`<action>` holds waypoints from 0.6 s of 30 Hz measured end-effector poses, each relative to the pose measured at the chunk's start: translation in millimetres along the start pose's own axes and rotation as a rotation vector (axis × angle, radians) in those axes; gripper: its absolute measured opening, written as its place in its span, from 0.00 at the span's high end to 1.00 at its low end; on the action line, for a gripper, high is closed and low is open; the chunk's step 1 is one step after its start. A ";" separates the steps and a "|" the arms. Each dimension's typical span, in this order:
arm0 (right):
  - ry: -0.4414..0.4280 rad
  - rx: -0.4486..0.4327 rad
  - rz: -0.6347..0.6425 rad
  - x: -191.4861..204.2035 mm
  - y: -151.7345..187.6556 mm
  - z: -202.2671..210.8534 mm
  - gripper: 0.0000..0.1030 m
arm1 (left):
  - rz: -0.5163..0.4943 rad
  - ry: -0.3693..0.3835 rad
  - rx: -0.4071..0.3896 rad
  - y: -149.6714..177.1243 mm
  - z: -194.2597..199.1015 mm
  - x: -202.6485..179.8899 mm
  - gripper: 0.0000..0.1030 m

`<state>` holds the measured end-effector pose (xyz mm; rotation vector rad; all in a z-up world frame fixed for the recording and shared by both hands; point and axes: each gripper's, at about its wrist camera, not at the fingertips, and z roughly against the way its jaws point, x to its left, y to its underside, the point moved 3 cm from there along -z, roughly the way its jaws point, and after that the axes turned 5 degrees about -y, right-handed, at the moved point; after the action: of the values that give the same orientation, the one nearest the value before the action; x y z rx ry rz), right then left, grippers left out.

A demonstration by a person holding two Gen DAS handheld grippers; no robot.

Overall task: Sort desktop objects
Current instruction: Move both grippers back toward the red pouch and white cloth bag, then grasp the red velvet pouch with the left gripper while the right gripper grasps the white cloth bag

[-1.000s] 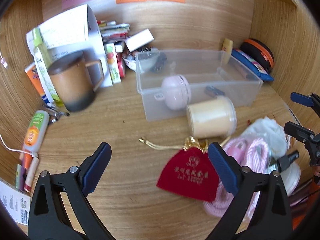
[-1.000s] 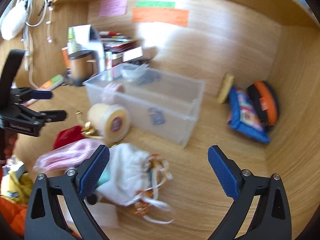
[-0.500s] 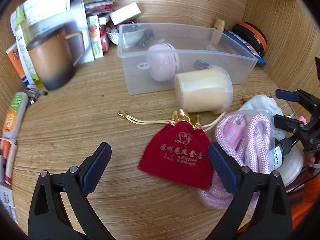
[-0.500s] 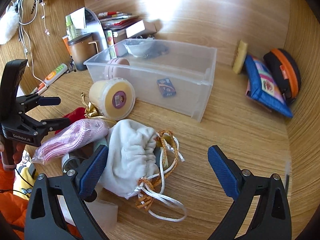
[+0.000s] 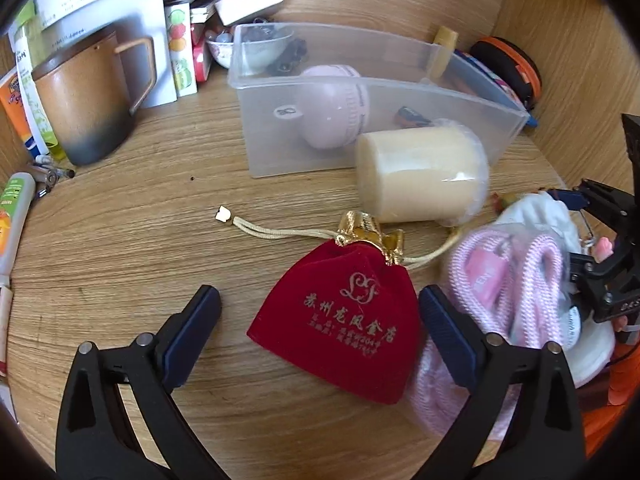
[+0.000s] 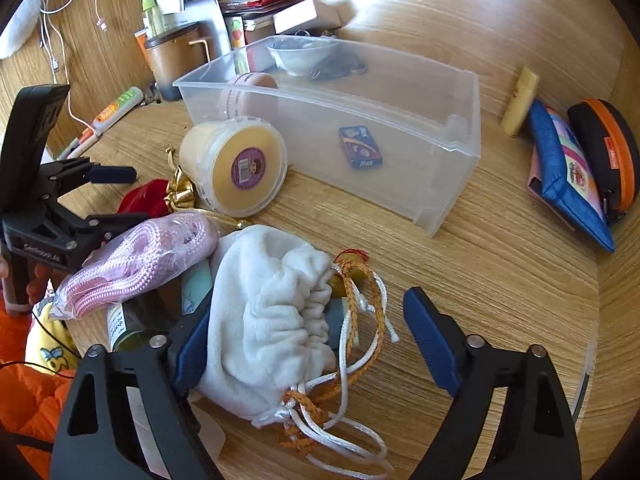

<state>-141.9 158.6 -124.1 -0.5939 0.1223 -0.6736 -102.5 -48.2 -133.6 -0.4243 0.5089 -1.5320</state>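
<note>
Wide wooden desk (image 5: 120, 240), and ahead of both sets of jaws sits the clear plastic bin (image 6: 400, 120), already holding a pink round gadget (image 5: 332, 108), a small bowl (image 6: 302, 54) and a little blue card box (image 6: 360, 148). Just before the bin lies a cream tub (image 5: 420, 176) on its side. The left gripper (image 5: 320, 332) is low over the desk, jaws spread wide and holding nothing, with the red velvet pouch (image 5: 344, 320) lying between them. The risk here: the bagged pink rope (image 5: 520, 280) is right at the outer jaw, so a squeeze could catch its plastic and drag both. The pouch's gold drawstring (image 5: 280, 232) trails away toward the tub and could snag on a lift.

The right gripper (image 6: 304, 340) is also tipped down close to the desk, jaws released, the white drawstring bag (image 6: 272, 308) bunched against the near jaw. Its loose white and orange cords (image 6: 348, 380) spill between the jaws; a pinch on cords alone would likely let the bag swing or slip.
</note>
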 end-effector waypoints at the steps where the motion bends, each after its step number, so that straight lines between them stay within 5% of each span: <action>1: 0.001 0.000 0.002 -0.2 0.5 0.7 0.20 | 0.000 -0.021 0.000 -0.7 -1.4 2.5 0.03; 18: 0.006 -0.053 -0.020 -6.5 5.4 25.3 0.30 | -0.063 -0.182 -0.046 -4.1 -9.6 7.7 0.03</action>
<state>-136.6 178.1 -106.7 -0.6445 0.1396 -0.6936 -111.5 -55.4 -139.7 -0.6147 0.3920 -1.5268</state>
